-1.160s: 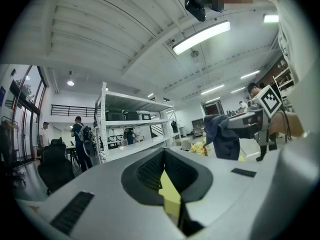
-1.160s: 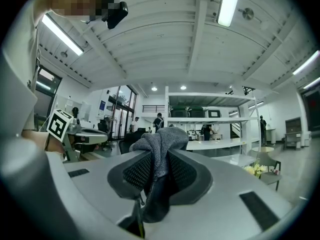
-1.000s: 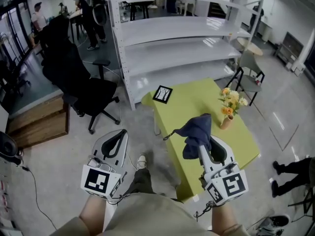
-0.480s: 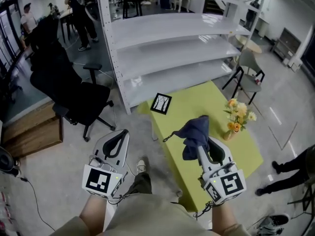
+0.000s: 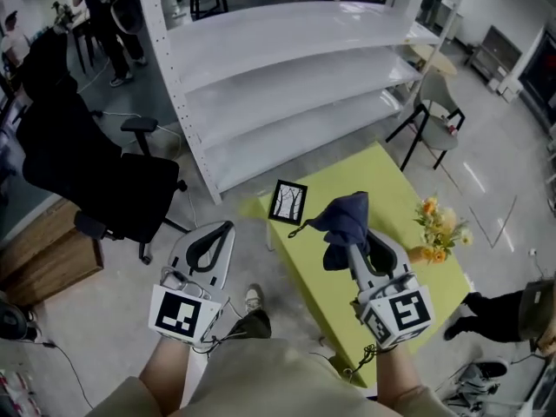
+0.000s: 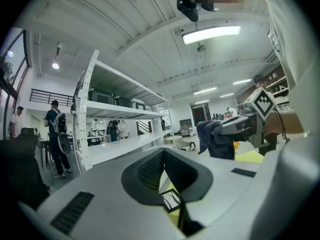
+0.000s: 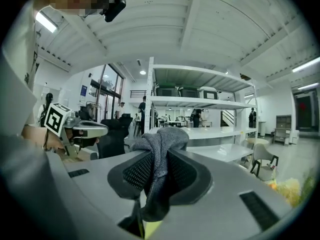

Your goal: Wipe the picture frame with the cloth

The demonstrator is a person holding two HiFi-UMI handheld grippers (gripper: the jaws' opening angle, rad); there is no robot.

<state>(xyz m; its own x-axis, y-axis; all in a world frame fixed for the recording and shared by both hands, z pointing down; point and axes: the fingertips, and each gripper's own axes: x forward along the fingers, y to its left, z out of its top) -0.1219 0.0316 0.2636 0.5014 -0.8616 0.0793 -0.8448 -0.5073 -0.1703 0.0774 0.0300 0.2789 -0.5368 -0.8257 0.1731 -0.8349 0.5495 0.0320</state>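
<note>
Closer to the worktop (image 5: 393, 200) now: picture frame (image 5: 287, 201) has dropped lower in the head view and sits just ahead of both grippers; flower vase (image 5: 436, 233) has slid off to the right. Grippers hold the same spots in frame.

Right gripper (image 5: 352, 237): jaws clenched on the dark cloth (image 5: 341, 224), bunched wad sticking out past the tips, a tail hanging below. Airborne, not touching the frame.

Left gripper (image 5: 219, 233): jaws closed together, nothing in them. Its view sees the frame (image 6: 171, 199) through the loop of the jaws.

Frame lies flat at the worktop's near-left corner, close to the edge, well apart from the vase.

Step in hand, as I read it: approach, no wiping yet. To do it well:
- come down so the loose wad meets the glass, not the jaw tips
- light pressure, strokes directed away from the worktop edge; the frame looks light and could slide off
- pin one frame border with the left gripper before stroking
- don't loosen the pinch on the cloth
</note>
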